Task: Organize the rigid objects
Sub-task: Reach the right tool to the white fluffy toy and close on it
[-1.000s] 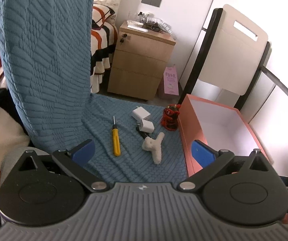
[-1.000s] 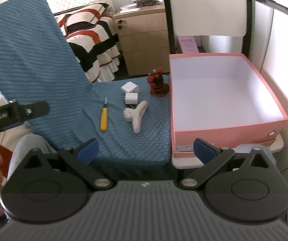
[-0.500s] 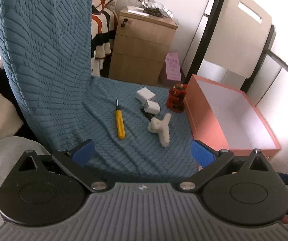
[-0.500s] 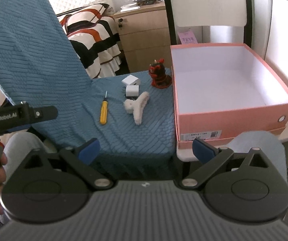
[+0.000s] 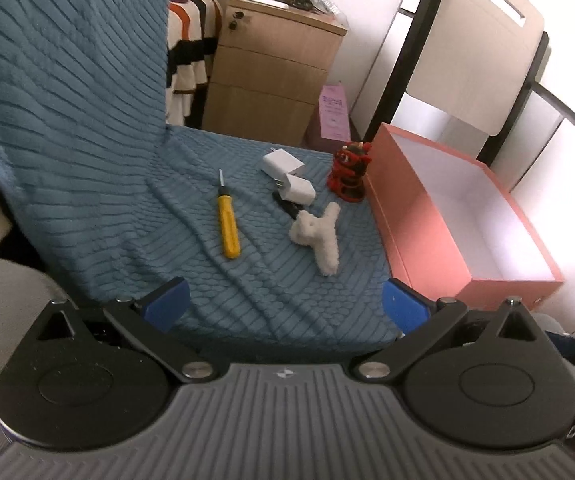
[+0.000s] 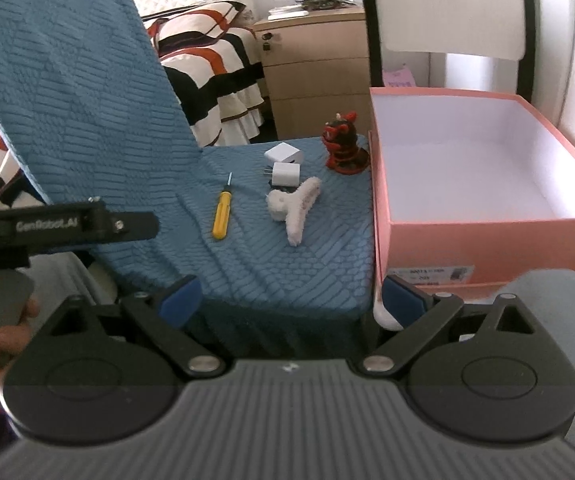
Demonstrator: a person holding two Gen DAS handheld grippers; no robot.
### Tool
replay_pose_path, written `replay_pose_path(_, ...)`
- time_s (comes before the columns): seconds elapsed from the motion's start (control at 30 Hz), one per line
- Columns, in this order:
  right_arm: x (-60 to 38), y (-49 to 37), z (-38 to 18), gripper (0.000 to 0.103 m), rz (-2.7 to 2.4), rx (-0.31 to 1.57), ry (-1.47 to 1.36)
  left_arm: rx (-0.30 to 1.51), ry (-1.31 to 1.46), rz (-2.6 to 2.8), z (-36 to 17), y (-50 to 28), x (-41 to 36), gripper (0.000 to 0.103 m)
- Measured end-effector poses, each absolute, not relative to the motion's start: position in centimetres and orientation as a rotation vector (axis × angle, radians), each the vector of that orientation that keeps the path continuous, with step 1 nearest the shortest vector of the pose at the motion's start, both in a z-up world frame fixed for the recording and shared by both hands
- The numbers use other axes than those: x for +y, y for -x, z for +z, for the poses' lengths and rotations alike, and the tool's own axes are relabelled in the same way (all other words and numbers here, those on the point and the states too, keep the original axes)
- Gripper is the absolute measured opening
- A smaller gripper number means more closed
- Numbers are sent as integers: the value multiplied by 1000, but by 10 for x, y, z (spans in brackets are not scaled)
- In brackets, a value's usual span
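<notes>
On the blue knitted seat (image 5: 247, 280) lie a yellow screwdriver (image 5: 227, 222), two white chargers (image 5: 287, 178), a fuzzy white hair claw (image 5: 319, 236) and a red figurine (image 5: 349, 176). An empty pink box (image 5: 447, 216) stands to their right. My left gripper (image 5: 285, 306) is open and empty, held back from the seat's front edge. My right gripper (image 6: 291, 300) is open and empty too, near the front edge. The right wrist view shows the screwdriver (image 6: 222, 210), chargers (image 6: 285, 164), claw (image 6: 295, 208), figurine (image 6: 341, 144) and box (image 6: 487, 184).
The blue chair back (image 5: 67, 100) rises at the left. A wooden bedside cabinet (image 5: 271, 68) and a striped bed (image 6: 215, 72) stand behind. A folded chair with a black frame (image 5: 467, 48) leans behind the box. The left tool's handle (image 6: 47, 226) shows in the right wrist view.
Both grippers have drawn back and risen slightly, and the left one has swung so the objects sit nearer the middle of its view. Nothing on the seat has moved.
</notes>
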State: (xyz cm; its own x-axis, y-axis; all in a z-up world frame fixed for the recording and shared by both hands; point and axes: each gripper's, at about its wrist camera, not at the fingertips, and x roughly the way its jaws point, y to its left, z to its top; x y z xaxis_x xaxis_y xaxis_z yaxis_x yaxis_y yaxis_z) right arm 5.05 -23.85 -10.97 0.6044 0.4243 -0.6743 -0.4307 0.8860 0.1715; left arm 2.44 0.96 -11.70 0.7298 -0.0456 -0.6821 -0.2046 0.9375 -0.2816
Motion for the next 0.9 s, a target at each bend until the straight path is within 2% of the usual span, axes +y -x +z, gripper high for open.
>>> replay_pose_path(0.13,-230,-59,-121,98,528,775,10,754,358,82,-134,-45,16,103)
replay_pose_path(0.3,-215,-72,-139,84,548,766,34,759,342,86,-160,-74,21,103)
replay_pose_path(0.5,-198,-90,-157,83,572,738,68,764,250,90,-176,-99,21,102)
replay_pose_path(0.6,-192,-101,-169,76,577,743,82,751,209,82,-176,-109,23,102)
replay_pose_path(0.8,-178,-125,-185,73,594,762,103,765,229,92,-186,-139,39,102)
replay_pose_path(0.9,-169,-136,-187,69,585,739,124,794,243,101,-196,-155,47,95)
